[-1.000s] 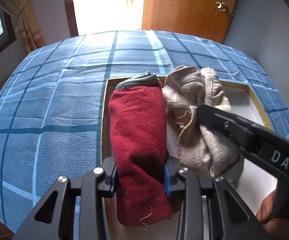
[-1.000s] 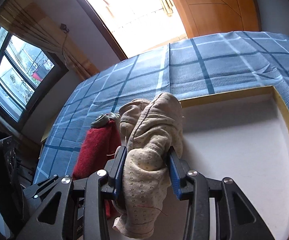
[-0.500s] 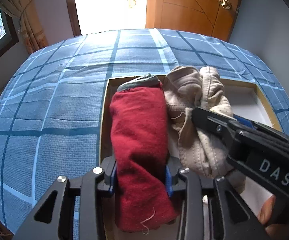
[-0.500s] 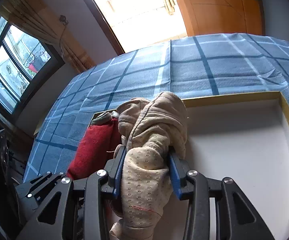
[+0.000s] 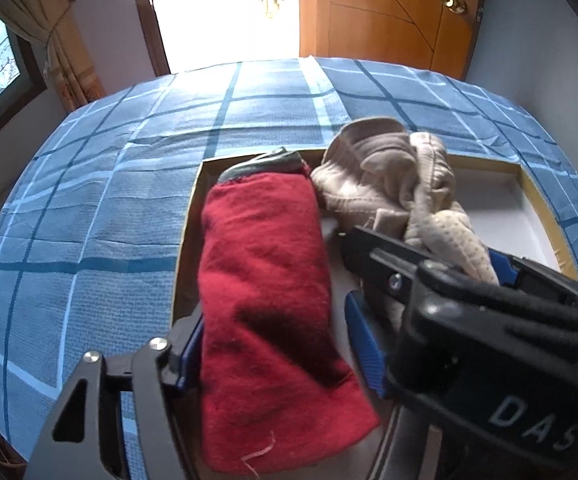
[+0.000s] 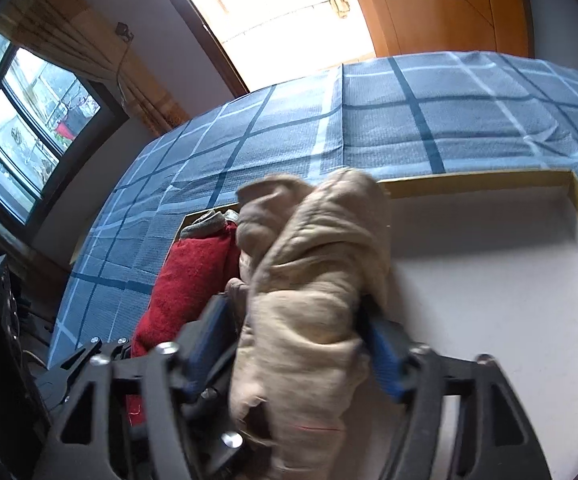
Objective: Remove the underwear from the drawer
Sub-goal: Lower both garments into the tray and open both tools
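Left wrist view: the left tongs (image 5: pixel 275 344) sit at 6 o'clock, pinching a rolled dark-red fleece garment (image 5: pixel 267 280) near its near end. Its long axis runs from 6 toward 12 o'clock, straight along the fingers, and the far end, w/ a grey band, points at the drawer's back wall. The right tongs (image 5: pixel 425 276) come in from abt 4 o'clock, clamped on a crumpled beige knit underwear bundle (image 5: pixel 389 184) lying just beside the red roll, the two touching along their sides.

Right wrist view: the beige bundle fills the gap between the blue pads (image 6: pixel 385 352) and stands up toward 12 o'clock, w/ the red roll at 9 o'clock – so each piece already has its own tongs and neither arm needs to cross.

Container: a shallow white-bottomed drawer with yellow wooden rim (image 5: pixel 541 216), set amid a blue plaid bed cover (image 5: pixel 89 220). Both garments crowd its left part; the rest of the drawer floor, toward 3 o'clock, shows bare.

Judgement: both pieces look gripped but are over the drawer – whether they're lifted off its floor I can't tell. The coming move is prob. up and out over the rim. Risk: the touching fabrics dragging on each other.
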Motion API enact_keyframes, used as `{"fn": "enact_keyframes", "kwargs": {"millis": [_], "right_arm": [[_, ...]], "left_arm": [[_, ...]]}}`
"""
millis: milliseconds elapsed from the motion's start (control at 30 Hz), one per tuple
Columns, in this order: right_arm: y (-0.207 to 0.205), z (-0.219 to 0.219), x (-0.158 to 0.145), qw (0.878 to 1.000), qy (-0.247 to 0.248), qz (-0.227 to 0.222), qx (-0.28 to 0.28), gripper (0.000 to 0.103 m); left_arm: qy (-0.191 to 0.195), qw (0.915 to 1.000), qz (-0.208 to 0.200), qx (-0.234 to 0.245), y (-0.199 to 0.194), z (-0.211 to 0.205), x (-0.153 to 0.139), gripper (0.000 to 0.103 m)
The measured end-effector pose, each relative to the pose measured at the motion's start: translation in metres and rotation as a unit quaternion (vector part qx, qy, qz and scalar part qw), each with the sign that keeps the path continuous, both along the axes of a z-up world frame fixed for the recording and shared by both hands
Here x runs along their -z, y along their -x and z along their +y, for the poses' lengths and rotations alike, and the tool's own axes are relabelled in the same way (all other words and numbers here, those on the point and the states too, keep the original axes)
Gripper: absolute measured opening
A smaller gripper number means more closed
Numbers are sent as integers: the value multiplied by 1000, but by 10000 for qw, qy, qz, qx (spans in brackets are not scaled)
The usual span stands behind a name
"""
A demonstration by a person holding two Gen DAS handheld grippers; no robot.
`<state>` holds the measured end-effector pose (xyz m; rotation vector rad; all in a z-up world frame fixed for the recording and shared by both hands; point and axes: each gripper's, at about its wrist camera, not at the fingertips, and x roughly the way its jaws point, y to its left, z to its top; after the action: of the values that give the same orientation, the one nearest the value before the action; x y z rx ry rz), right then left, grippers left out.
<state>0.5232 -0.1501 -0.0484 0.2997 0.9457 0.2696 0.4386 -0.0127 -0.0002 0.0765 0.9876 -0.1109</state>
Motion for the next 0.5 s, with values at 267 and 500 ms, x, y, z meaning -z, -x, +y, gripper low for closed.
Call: {"fn": "enact_keyframes", "kwargs": {"millis": [267,500], "right_arm": [[16,-19,-20,9967,-603,-456,312,72],[44,-31,-44,9905,-854,-993,410,72]], "left_arm": [[-63,9993,-330,-137,11,3,-21,83],[-41,9960,-880,-122,38,6,-45,95]]}}
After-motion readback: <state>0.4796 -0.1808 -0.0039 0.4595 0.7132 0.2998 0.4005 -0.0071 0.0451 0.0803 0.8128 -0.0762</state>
